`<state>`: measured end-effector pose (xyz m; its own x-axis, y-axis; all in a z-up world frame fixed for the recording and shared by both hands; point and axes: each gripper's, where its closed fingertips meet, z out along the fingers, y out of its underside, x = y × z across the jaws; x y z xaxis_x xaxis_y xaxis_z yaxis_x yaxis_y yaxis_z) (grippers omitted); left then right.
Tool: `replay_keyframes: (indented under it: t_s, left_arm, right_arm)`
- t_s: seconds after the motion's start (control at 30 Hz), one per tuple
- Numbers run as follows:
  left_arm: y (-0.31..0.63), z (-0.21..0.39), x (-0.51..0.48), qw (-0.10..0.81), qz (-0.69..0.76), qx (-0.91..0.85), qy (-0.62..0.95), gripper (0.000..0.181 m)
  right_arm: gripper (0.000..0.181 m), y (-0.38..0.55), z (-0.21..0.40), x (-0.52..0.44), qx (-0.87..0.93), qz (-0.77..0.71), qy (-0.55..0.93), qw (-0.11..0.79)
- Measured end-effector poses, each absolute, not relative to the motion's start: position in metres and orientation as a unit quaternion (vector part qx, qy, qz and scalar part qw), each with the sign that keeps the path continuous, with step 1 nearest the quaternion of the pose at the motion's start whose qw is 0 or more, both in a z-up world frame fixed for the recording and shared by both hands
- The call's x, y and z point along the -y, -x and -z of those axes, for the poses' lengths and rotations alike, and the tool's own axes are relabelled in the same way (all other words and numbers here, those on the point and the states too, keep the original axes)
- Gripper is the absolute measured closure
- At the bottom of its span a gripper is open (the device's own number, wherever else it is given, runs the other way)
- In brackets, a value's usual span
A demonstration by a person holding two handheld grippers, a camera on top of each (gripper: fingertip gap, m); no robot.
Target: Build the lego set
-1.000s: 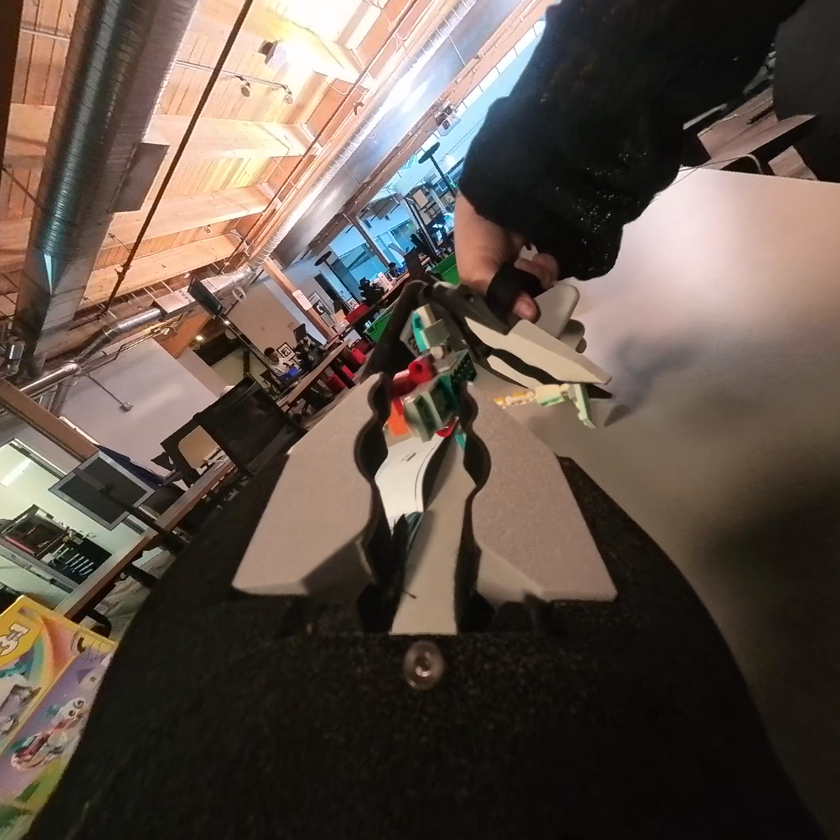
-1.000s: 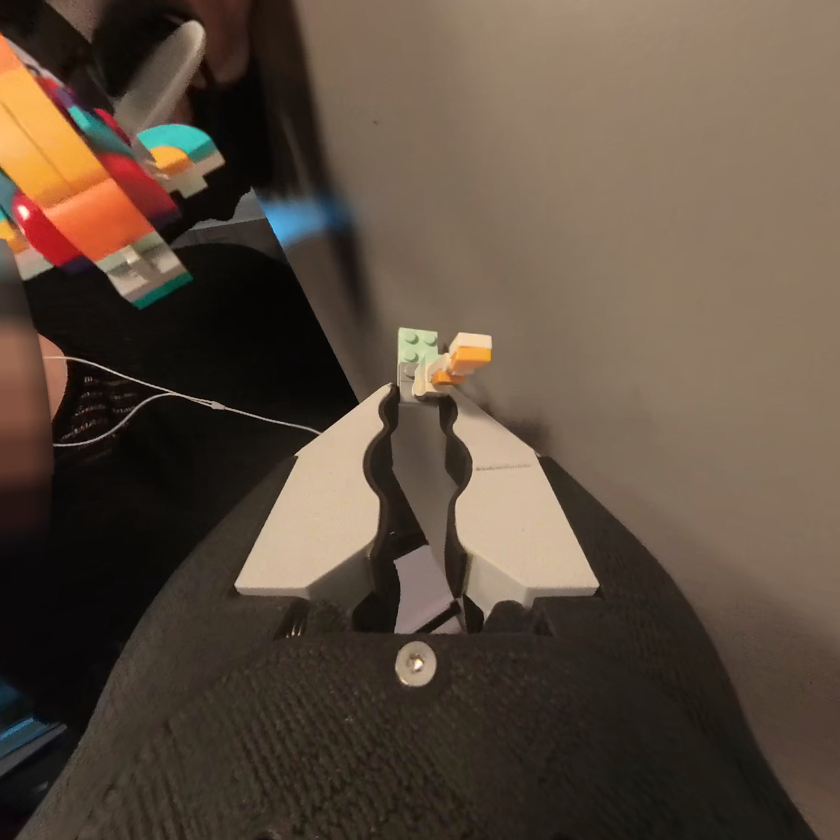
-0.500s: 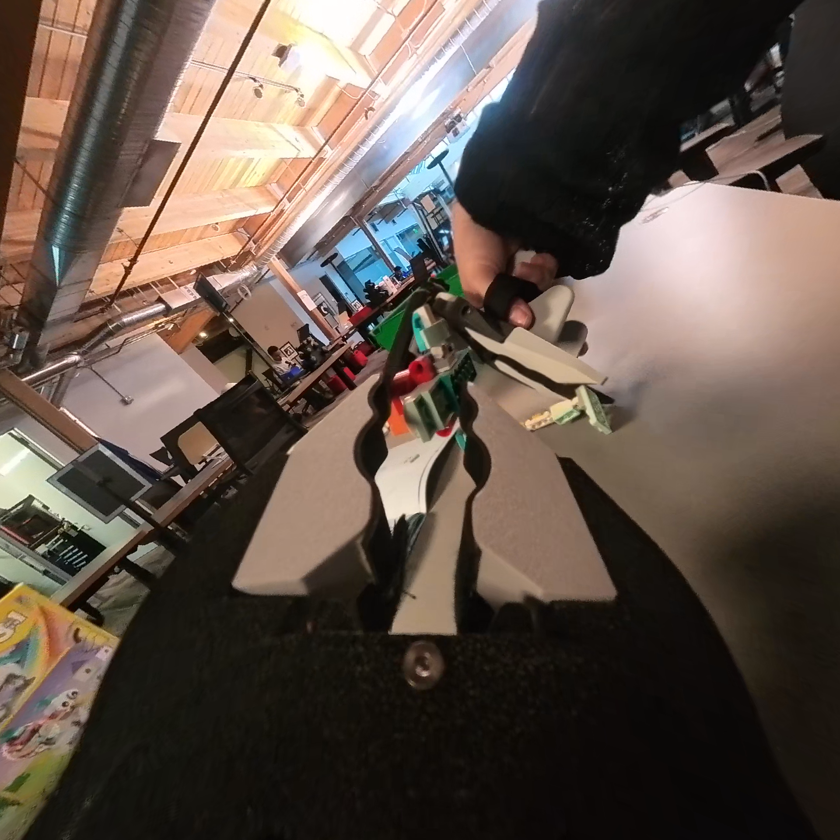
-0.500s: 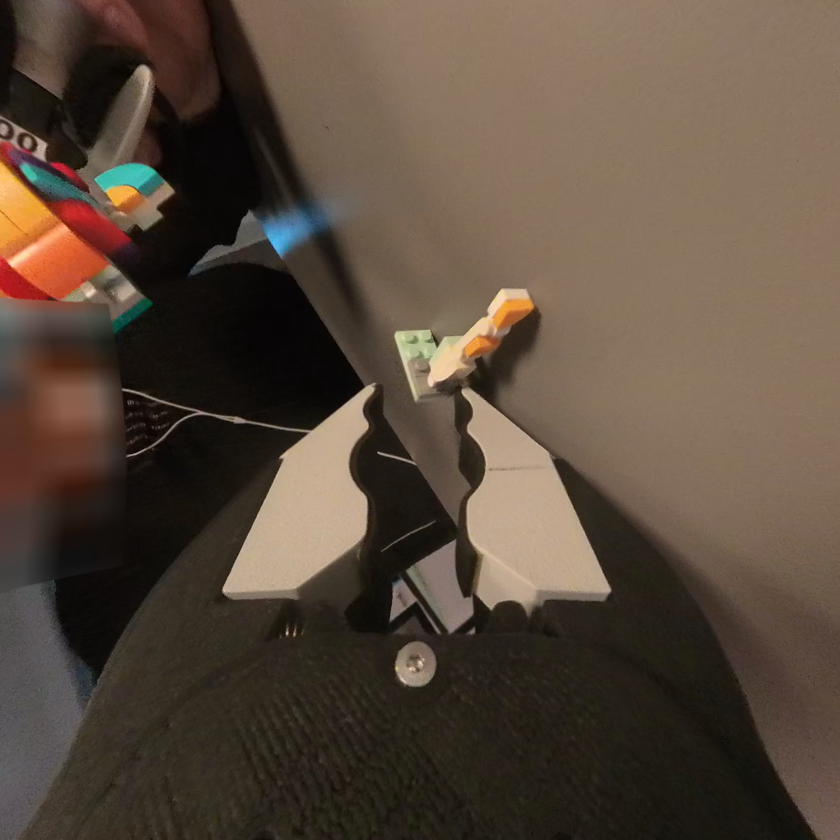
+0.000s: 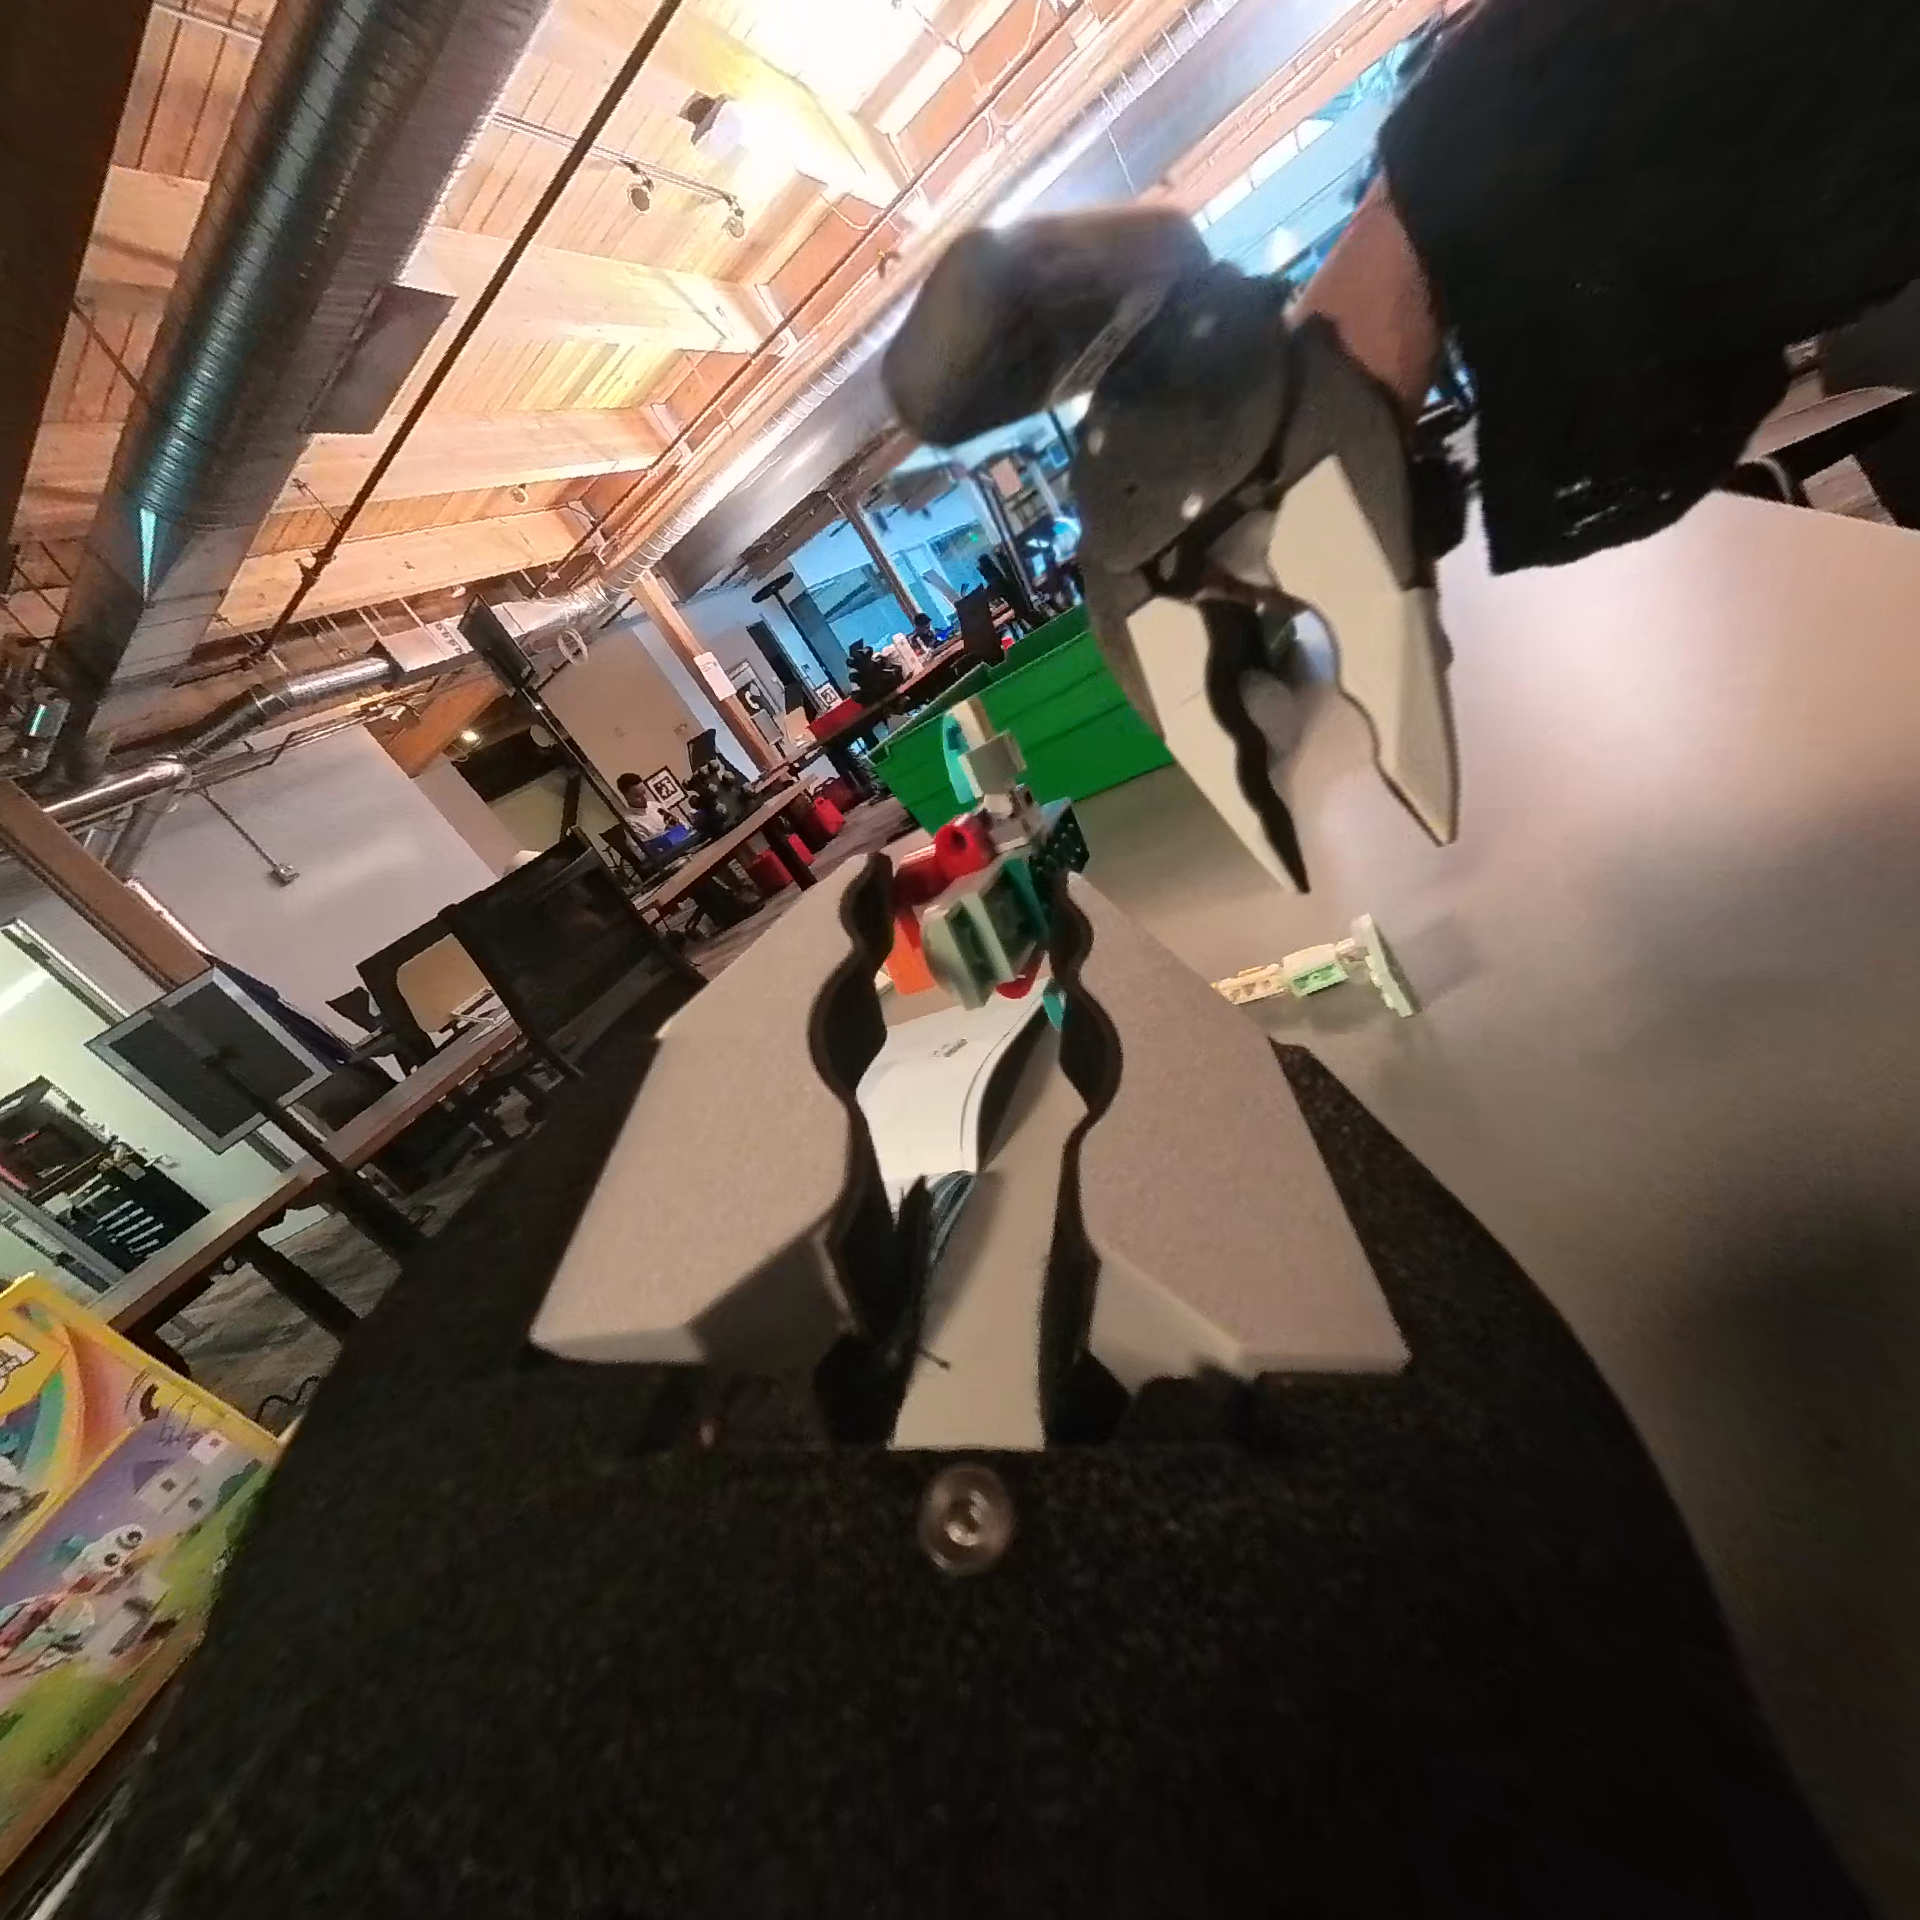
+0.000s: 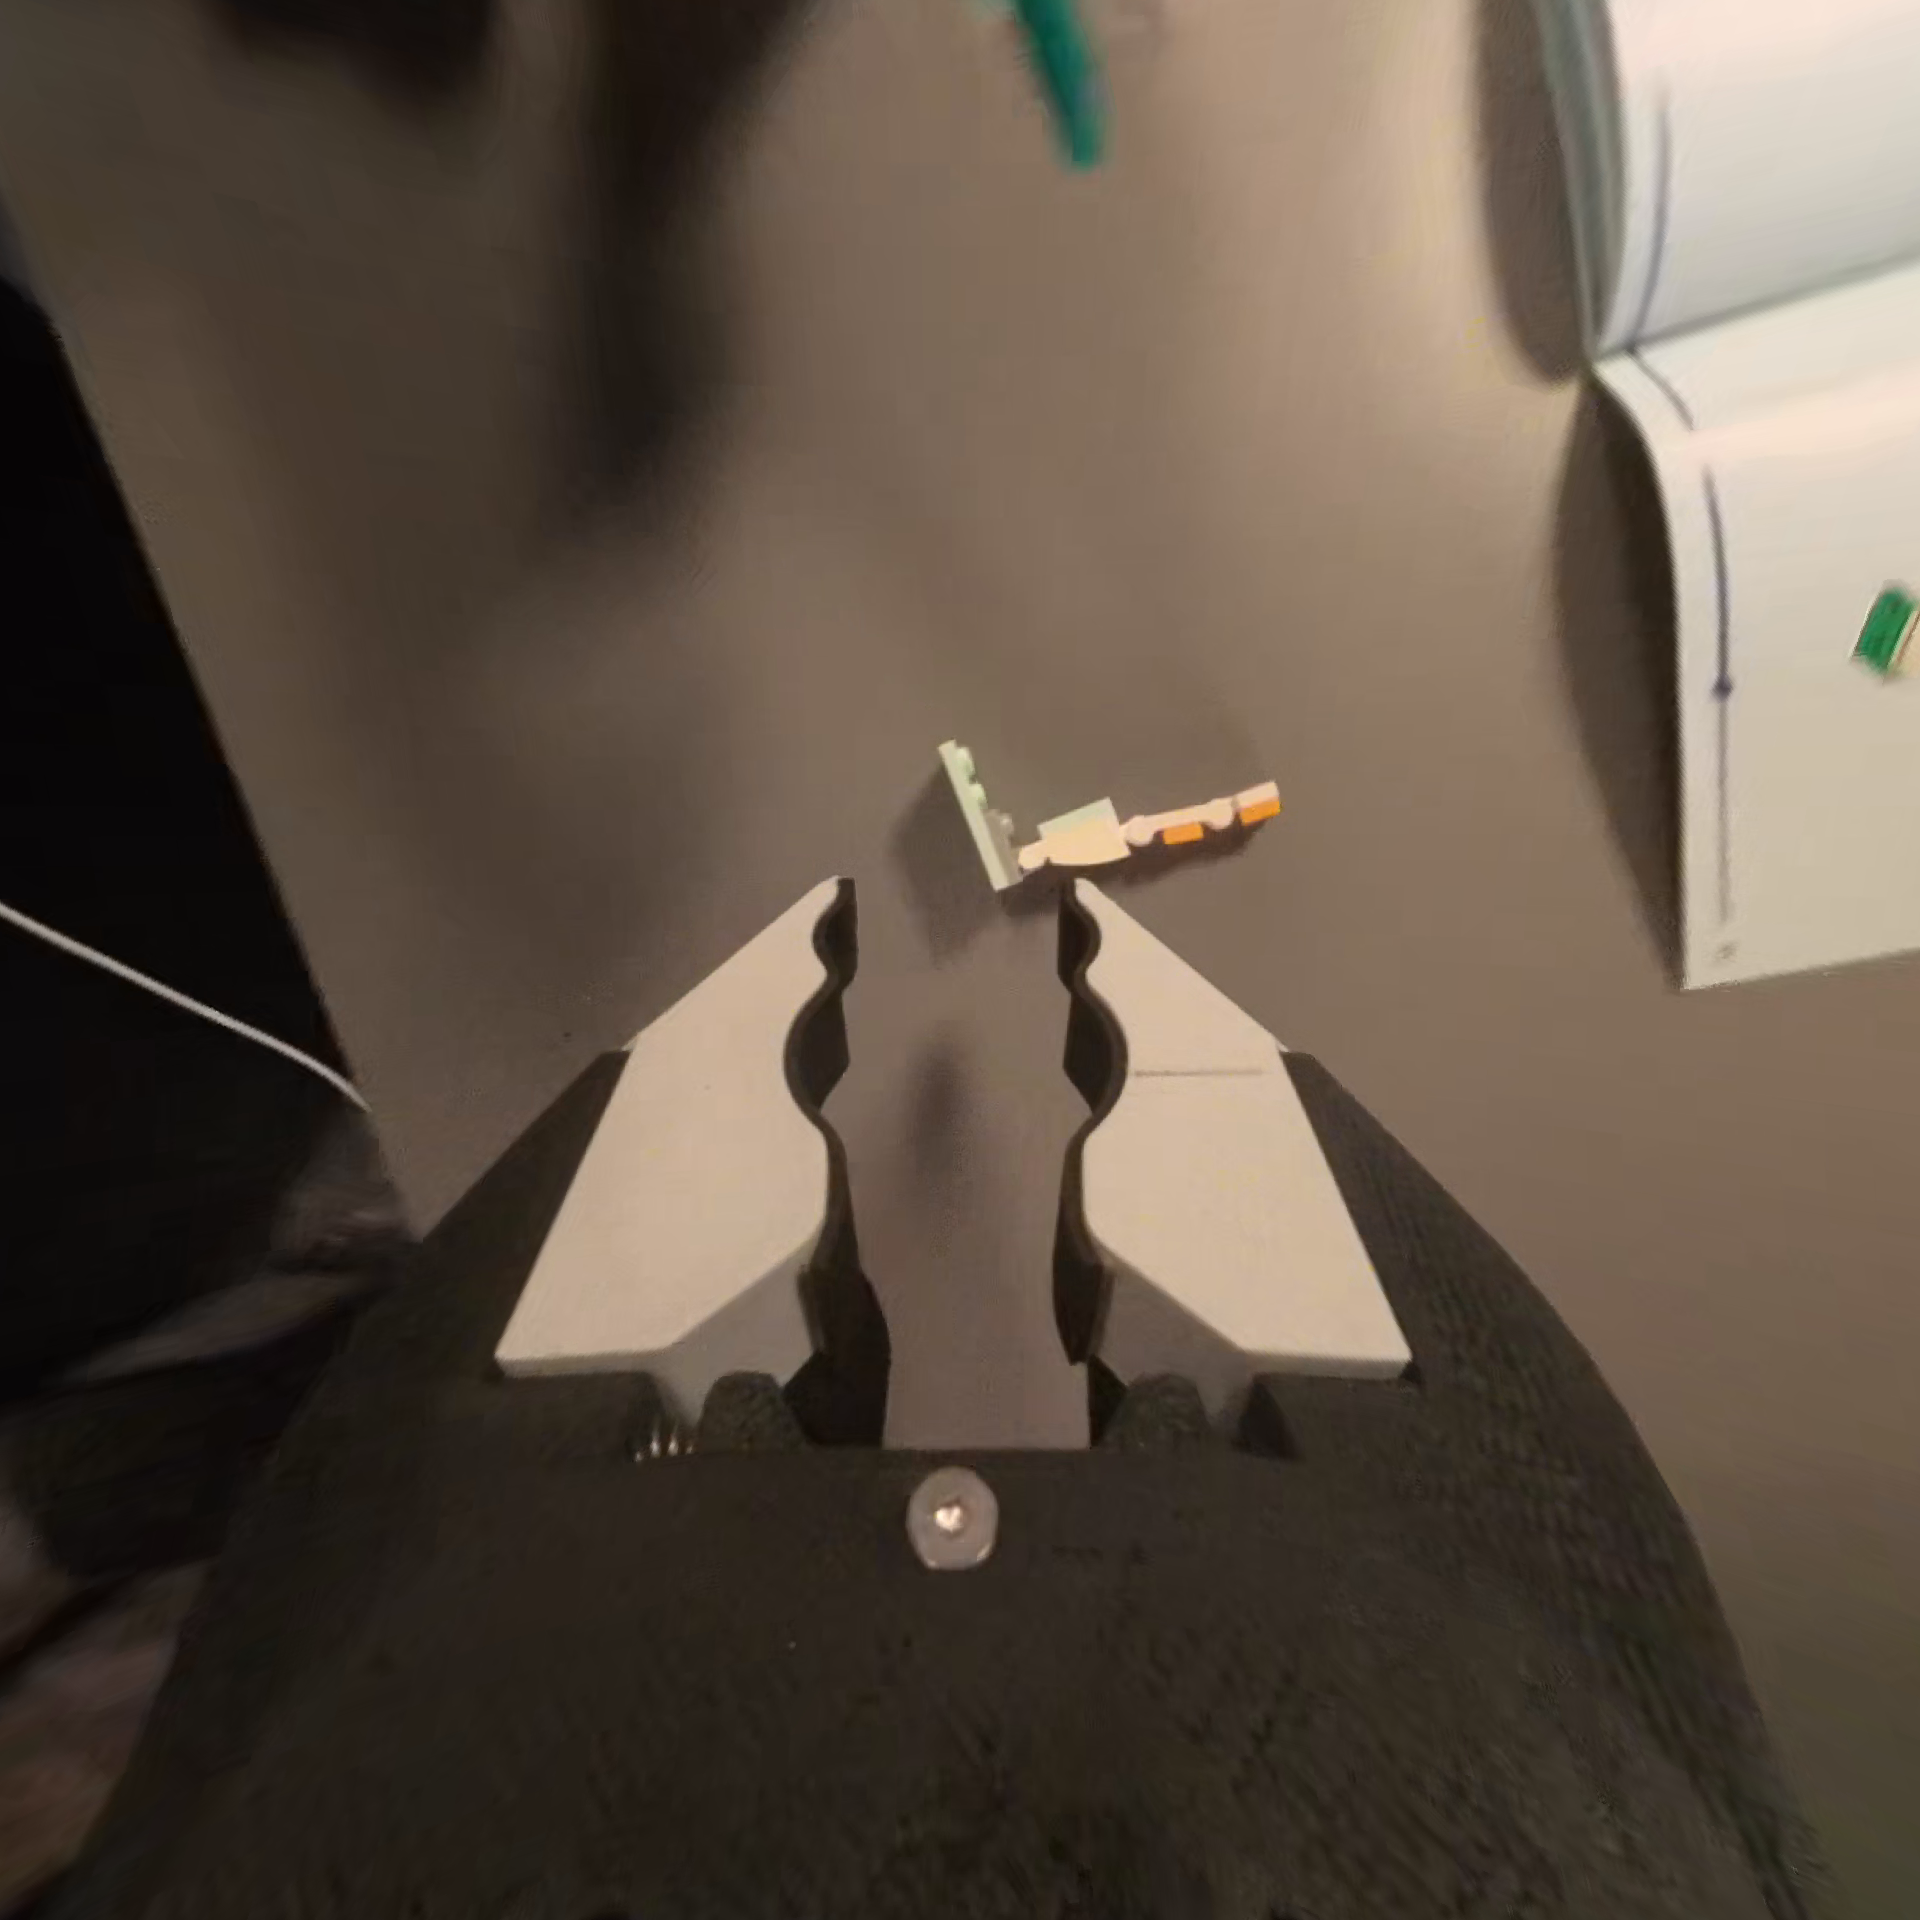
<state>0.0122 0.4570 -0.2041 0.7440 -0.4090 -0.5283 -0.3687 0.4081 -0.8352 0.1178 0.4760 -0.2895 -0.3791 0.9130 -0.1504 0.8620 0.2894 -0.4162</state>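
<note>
1. The model, a part-built cluster of red, orange, teal and pale-green bricks on a white curved piece, sits clamped between the left gripper's jaws, off the table. Held up like this, it likely presents a face for the next part.
2. The sub-assembly lies loose on the table: a pale-green studded plate standing on edge, with a white arm carrying orange tiles lying flat beside it. In the left view it shows just past the model.
3. The right gripper is open and empty, its tips close in front of the sub-assembly but not touching it. From the left view it hangs above the table, pointing down, gripped by a hand in a dark sleeve.
4. My reading: the sub-assembly rests on the table so the right gripper can take a better grip before joining it to the model.
5. Farther out: a green bin, a colourful box at the left view's edge, and white paper with a small green brick on it.
</note>
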Motion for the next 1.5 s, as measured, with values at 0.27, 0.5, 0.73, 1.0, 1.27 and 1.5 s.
replay_keyframes:
  t_s: [0.27,0.5,0.73,1.0,1.27,1.5]
  left_arm:
    - [-0.015,0.207,-0.455,0.754,0.026,-0.364,0.547,0.154]
    - [-0.017,0.208,-0.455,0.751,0.035,-0.367,0.548,0.154]
    - [-0.018,0.210,-0.455,0.749,0.040,-0.370,0.549,0.154]
    - [-0.021,0.212,-0.455,0.744,0.041,-0.378,0.549,0.154]
    - [-0.019,0.211,-0.455,0.747,0.033,-0.375,0.548,0.154]
    - [-0.009,0.202,-0.454,0.763,0.001,-0.354,0.541,0.154]
  right_arm:
    - [0.152,-0.117,0.304,-0.486,0.855,-0.135,0.469,0.177]
    - [0.165,-0.111,0.303,-0.479,0.847,-0.176,0.453,0.216]
    - [0.168,-0.112,0.309,-0.480,0.855,-0.164,0.443,0.213]
    - [0.176,-0.113,0.308,-0.480,0.858,-0.153,0.428,0.238]
    - [0.176,-0.103,0.290,-0.486,0.863,-0.023,0.314,0.395]
    - [0.177,-0.084,0.267,-0.481,0.813,0.050,0.228,0.533]
